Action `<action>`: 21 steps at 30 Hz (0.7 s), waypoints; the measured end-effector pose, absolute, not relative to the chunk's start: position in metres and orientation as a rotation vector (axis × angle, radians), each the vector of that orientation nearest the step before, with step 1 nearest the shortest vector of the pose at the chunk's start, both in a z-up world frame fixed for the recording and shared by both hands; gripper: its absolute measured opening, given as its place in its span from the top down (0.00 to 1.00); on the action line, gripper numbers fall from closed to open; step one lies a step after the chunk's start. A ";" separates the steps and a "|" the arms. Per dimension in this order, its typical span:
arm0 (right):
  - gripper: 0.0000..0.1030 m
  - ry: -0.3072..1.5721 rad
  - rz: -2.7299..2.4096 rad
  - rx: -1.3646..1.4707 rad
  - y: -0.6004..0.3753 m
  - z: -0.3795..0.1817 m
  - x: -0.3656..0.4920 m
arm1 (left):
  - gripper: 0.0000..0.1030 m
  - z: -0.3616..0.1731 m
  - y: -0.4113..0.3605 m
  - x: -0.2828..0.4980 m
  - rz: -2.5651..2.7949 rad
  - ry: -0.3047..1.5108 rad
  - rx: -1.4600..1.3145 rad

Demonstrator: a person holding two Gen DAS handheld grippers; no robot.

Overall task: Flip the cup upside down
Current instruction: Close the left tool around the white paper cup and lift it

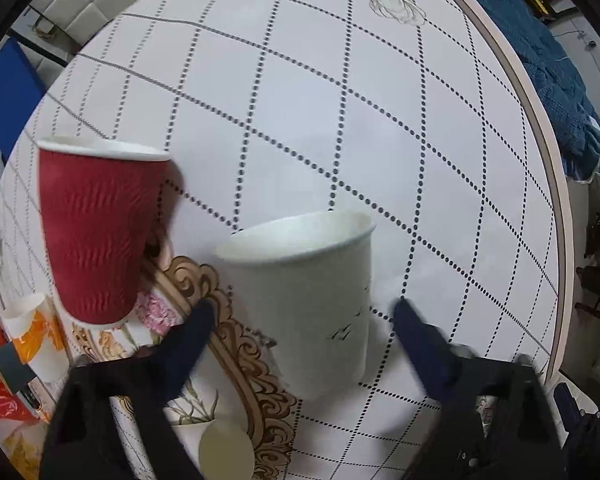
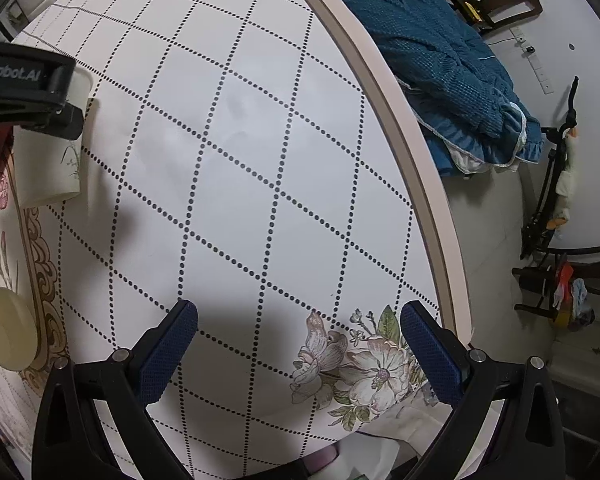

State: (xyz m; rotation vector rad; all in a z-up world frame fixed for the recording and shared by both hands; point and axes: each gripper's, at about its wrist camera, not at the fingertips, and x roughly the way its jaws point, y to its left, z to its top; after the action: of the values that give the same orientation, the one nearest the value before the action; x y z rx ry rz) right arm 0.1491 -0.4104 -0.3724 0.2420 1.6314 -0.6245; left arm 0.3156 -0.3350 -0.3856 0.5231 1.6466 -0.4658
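Left wrist view, blurred: left tongs (image 1: 304, 316) spread around an upright white paper cup (image 1: 308, 300), ribbed red cup (image 1: 96, 232) beside; right tongs (image 2: 300, 320) gape empty over the desk (image 2: 240, 160).

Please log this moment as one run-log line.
left tool: open, around upright white cup | right tool: open, idle over table | flip: not done

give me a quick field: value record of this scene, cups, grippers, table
white cup: upright, mouth up, between the open fingers of the left hand-held gripper; contact not clear
red cup: upright, ribbed, left of the white cup
orange patterned cup: at the left edge, partly cut off
right hand-held gripper: open, empty, over the table
table: round, dotted diamond-grid cloth with flower prints
task state: no cup inverted yet
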 end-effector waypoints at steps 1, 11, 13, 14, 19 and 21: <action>0.00 1.633 -0.628 0.242 -0.412 -0.372 0.148 | 0.39 -0.388 -0.335 0.317 -0.471 1.653 0.525; 0.00 1.628 -0.628 0.249 -0.412 -0.369 0.147 | 0.40 -0.373 -0.333 0.315 -0.484 1.604 0.500; 0.01 1.625 -0.622 0.260 -0.412 -0.368 0.146 | 0.40 -0.368 -0.328 0.314 -0.485 1.605 0.487; 0.01 1.623 -0.616 0.268 -0.411 -0.367 0.146 | 0.41 -0.365 -0.327 0.313 -0.484 1.605 0.480; 0.01 1.609 -0.591 0.282 -0.403 -0.360 0.146 | 0.41 -0.343 -0.305 0.313 -0.492 1.613 0.428; 0.01 1.599 -0.576 0.283 -0.399 -0.354 0.145 | 0.41 -0.333 -0.296 0.305 -0.494 1.606 0.408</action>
State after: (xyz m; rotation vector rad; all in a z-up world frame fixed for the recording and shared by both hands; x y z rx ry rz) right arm 0.1447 -0.3990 -0.3540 0.2831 1.5991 -0.5757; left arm 0.3049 -0.2956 -0.3335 0.4081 1.6059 -0.4939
